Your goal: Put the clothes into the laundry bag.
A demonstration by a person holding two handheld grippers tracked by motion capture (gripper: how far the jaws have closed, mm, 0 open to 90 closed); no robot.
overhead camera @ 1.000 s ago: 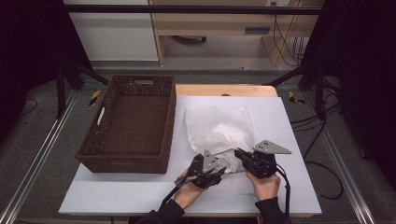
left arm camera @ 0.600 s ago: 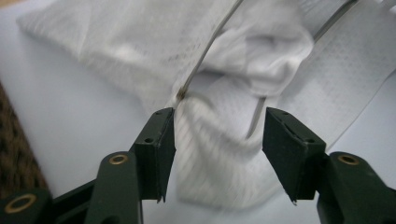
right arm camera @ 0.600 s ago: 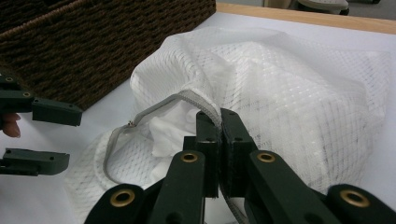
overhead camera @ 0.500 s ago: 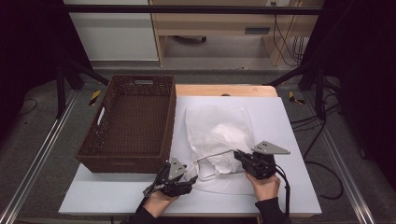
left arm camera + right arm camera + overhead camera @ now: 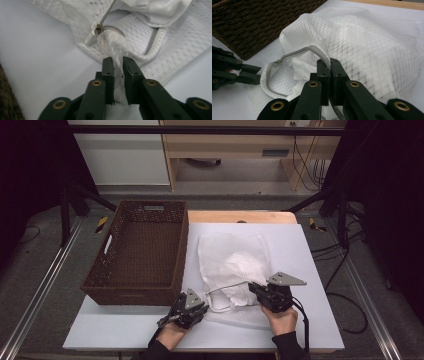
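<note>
Leftward and nearer the person, the left gripper (image 5: 189, 306) has drawn away from the right gripper (image 5: 264, 296), stretching open the mesh laundry bag (image 5: 232, 262) on the white surface (image 5: 310, 270) beside the wicker basket (image 5: 140, 252). Left gripper view: fingers (image 5: 109, 72) pinch mesh below the zipper pull (image 5: 97, 29). Right gripper view: fingers (image 5: 337, 72) pinch the zipper edge (image 5: 312, 50).

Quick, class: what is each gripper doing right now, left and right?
Left gripper: shut on the white mesh zip-up laundry bag, pinching its corner.
Right gripper: shut on the same bag's grey zip edge.
</note>
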